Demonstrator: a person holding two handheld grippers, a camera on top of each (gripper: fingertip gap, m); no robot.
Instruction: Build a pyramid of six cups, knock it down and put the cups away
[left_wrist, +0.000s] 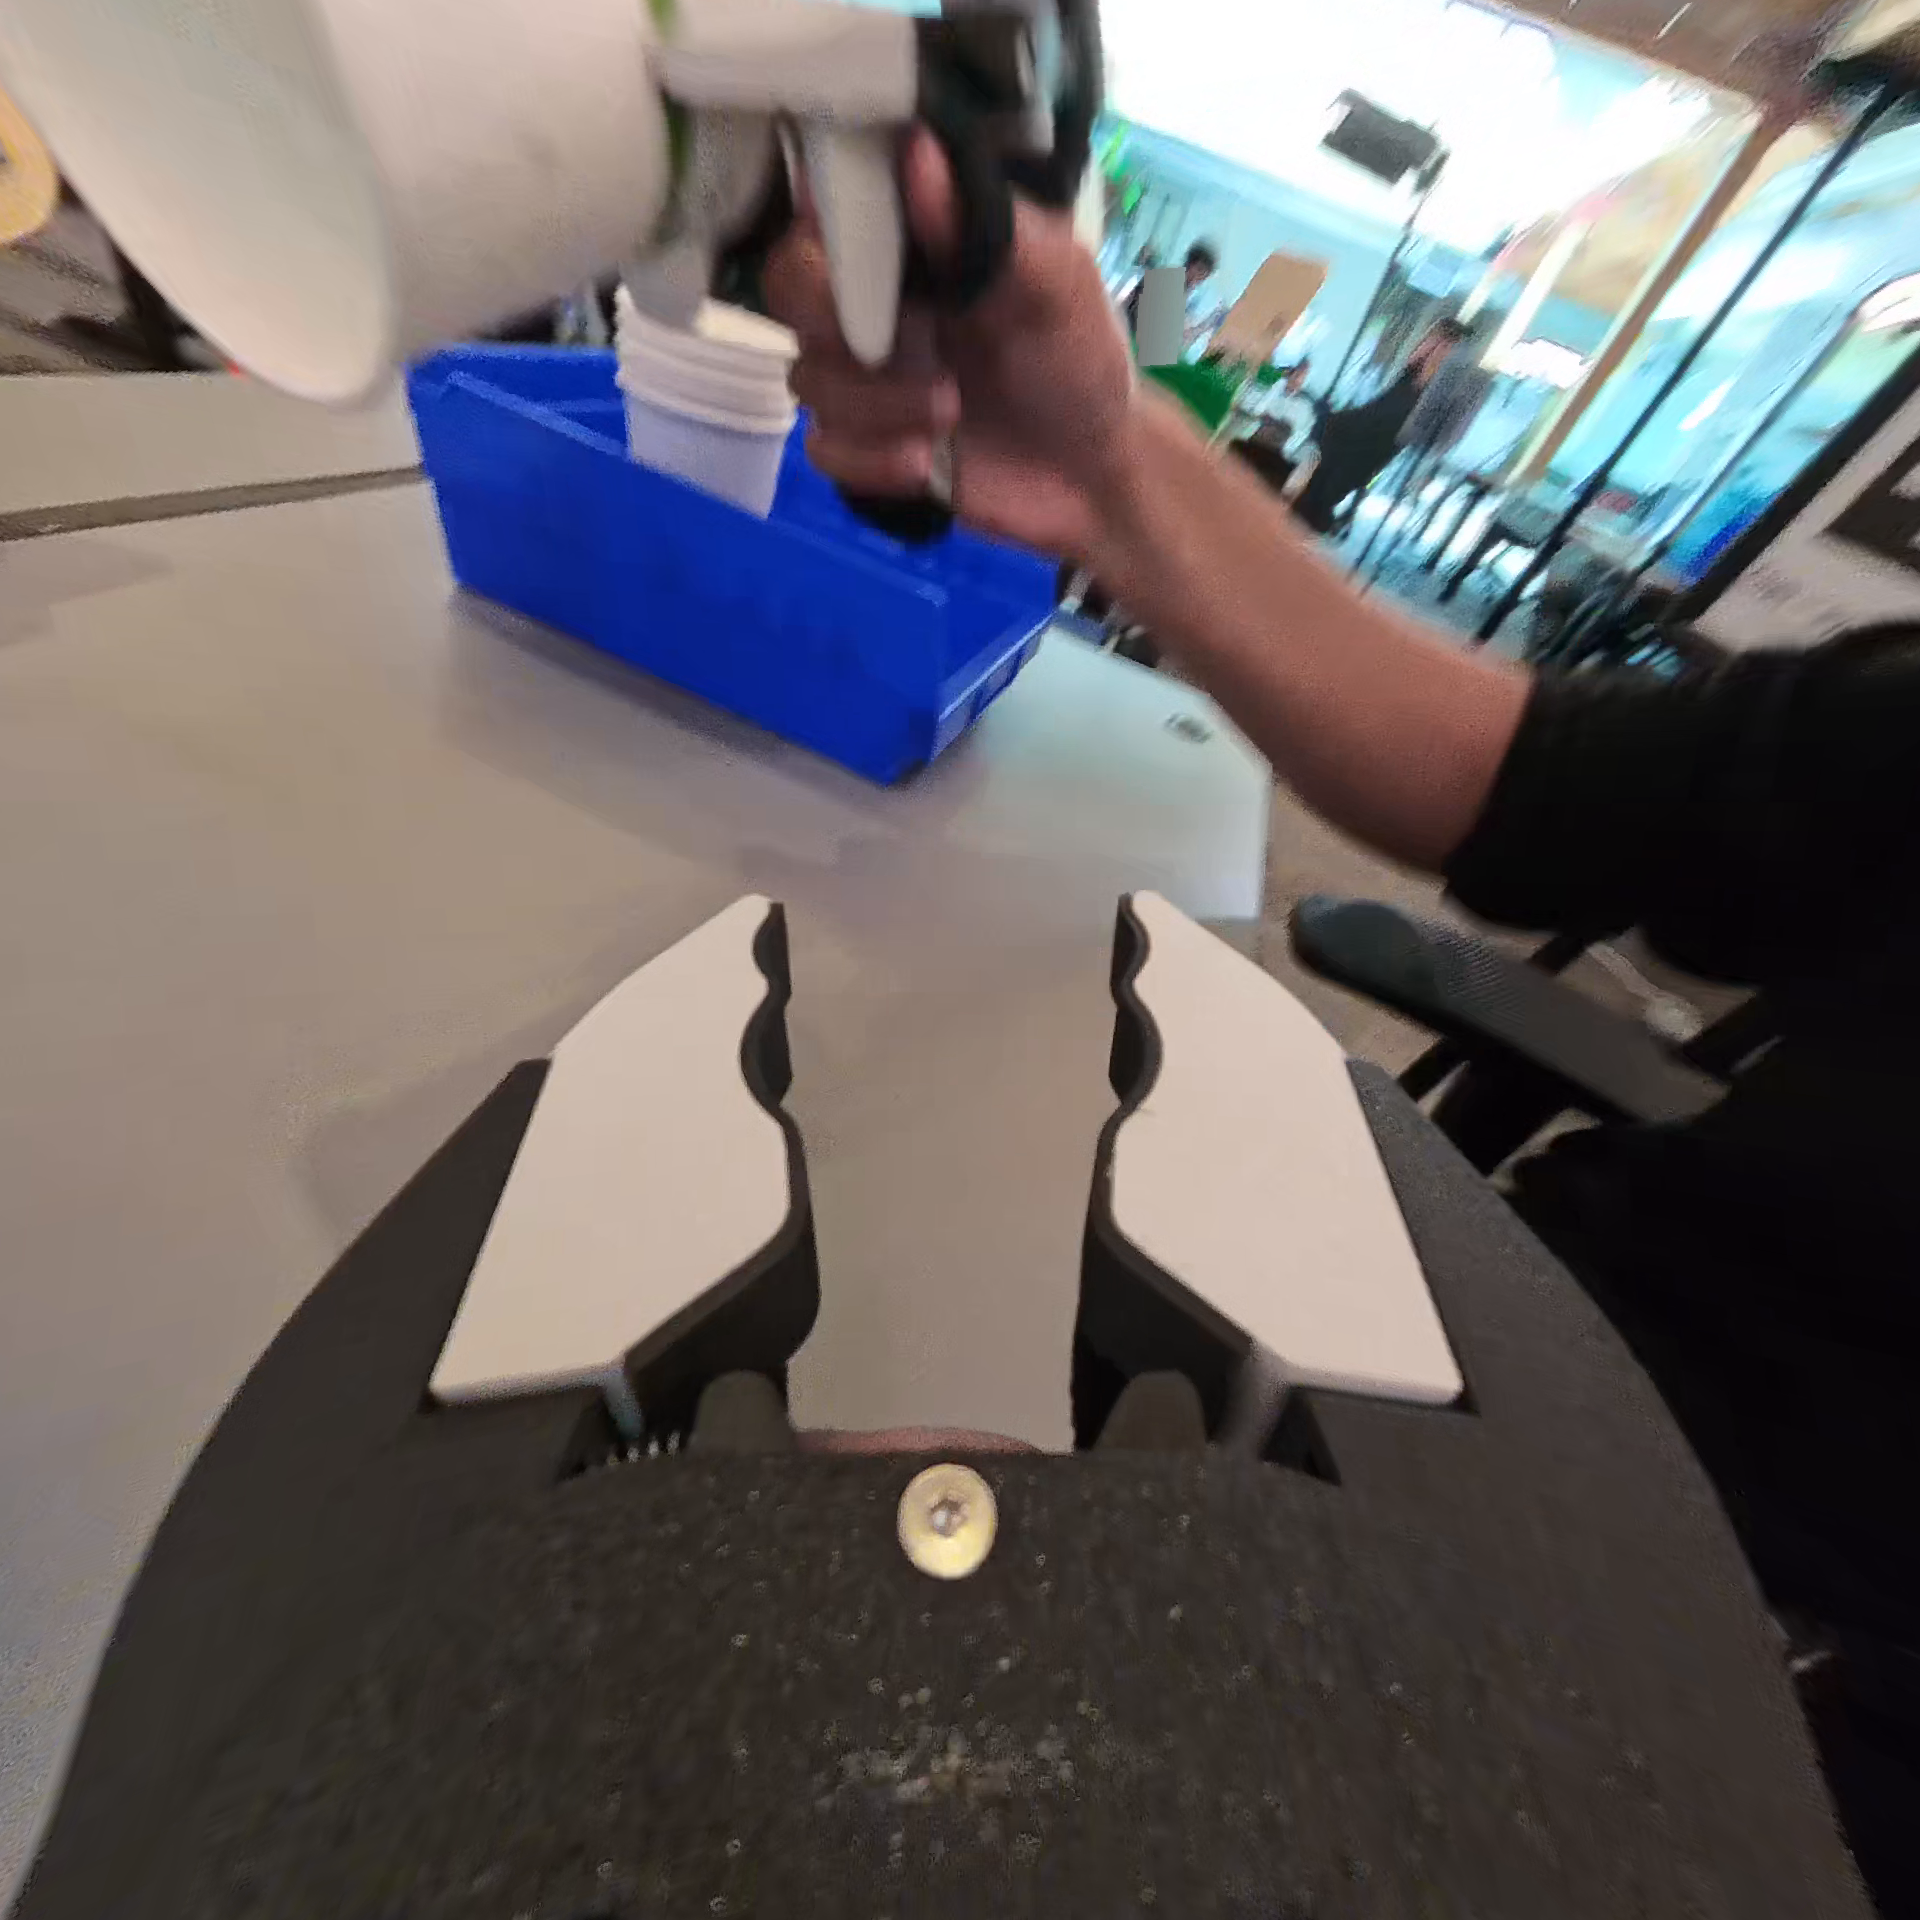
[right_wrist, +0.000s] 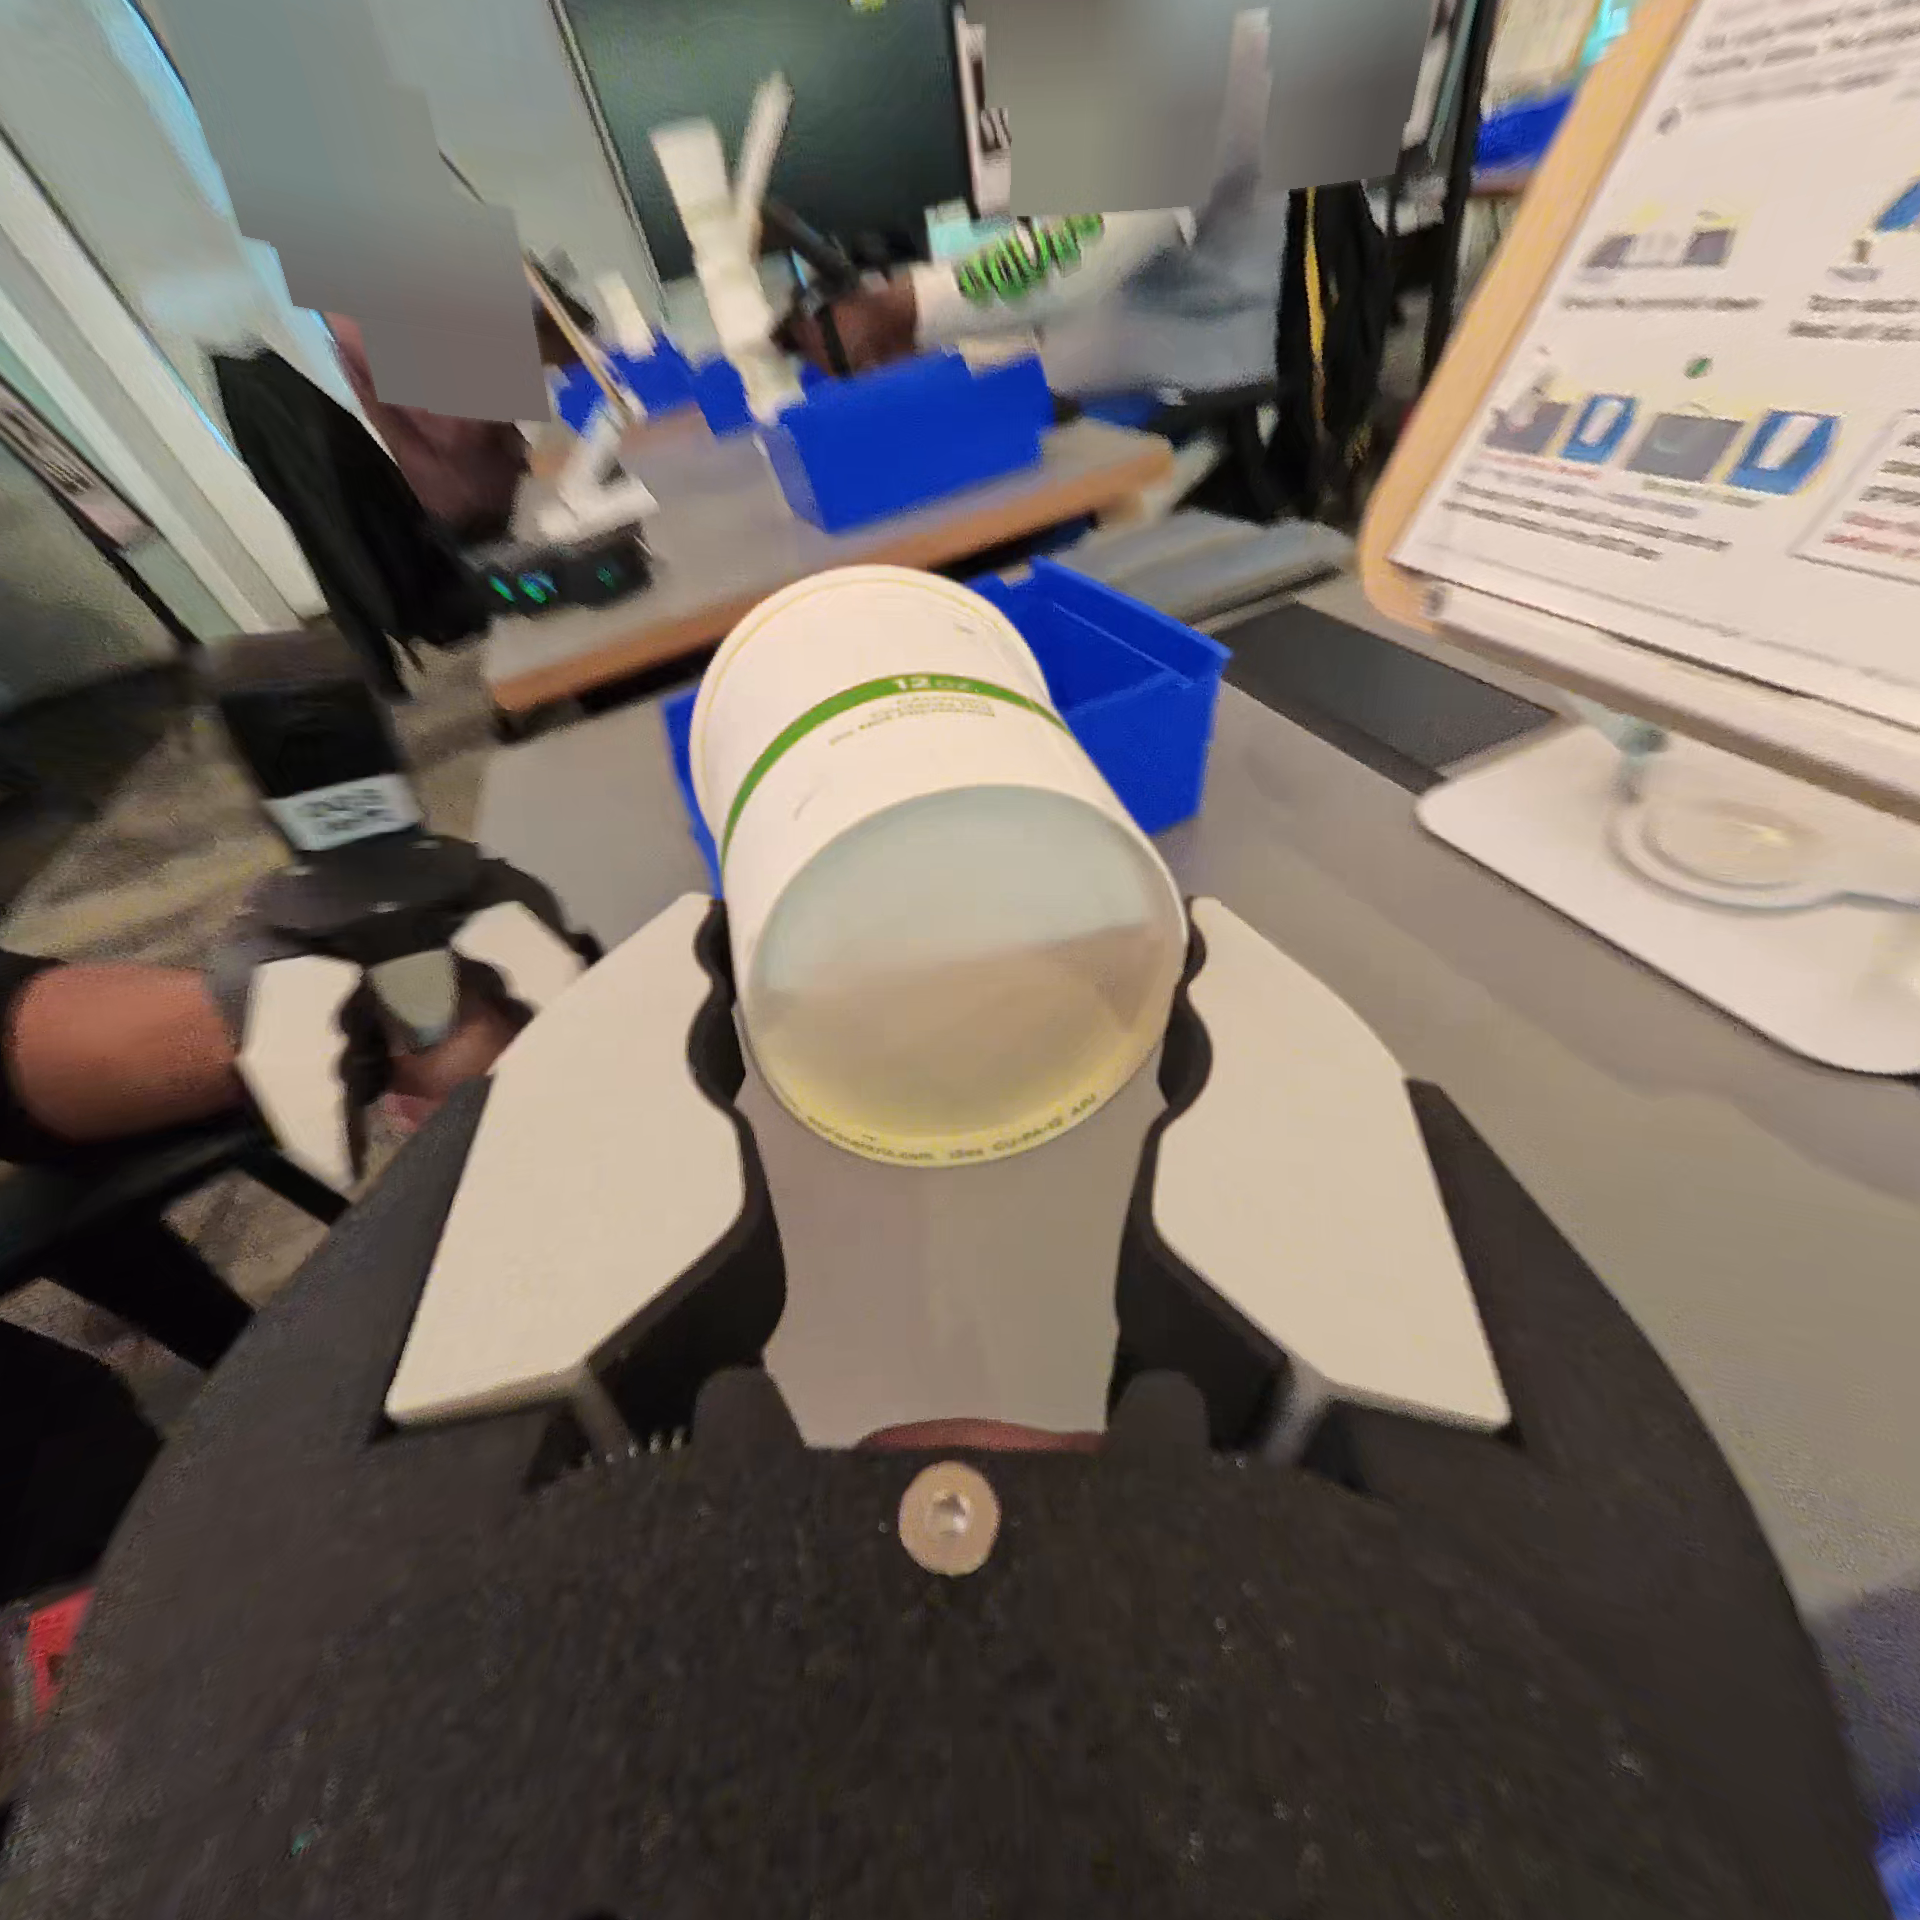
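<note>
- Gripping a white paper cup (right_wrist: 925, 831) near its base, the right hand-held gripper (right_wrist: 951, 997) is closed onto the cup's sides, and the cup is carried lying on its side with its bottom turned toward the camera
- A green band is seen round the cup; its open mouth is pointed away, toward the blue bin (right_wrist: 1132, 696), which is judged to suit sliding it onto the cups already stored
- The cup is held in the air above the grey bench (right_wrist: 1455, 987), just in front of the bin and not yet inside it
- The left hand-held gripper (left_wrist: 951, 925) is held with its fingers (left_wrist: 665, 1132) spread apart and nothing between them; it is kept low over the bench, well apart from the bin, presumably to leave the way clear
- In the left wrist view the blue bin (left_wrist: 727, 613) is seen resting on the bench, and a nested stack of white cups (left_wrist: 707, 416) is stood upright in one end of it
- How many cups are nested there cannot be told, since the rims are blurred
- No other cups are seen on the bench, so the putting-away stage is judged to be nearly finished
- A board with printed sheets (right_wrist: 1704, 343) is stood on a white base beside the bin, and is not involved
</note>
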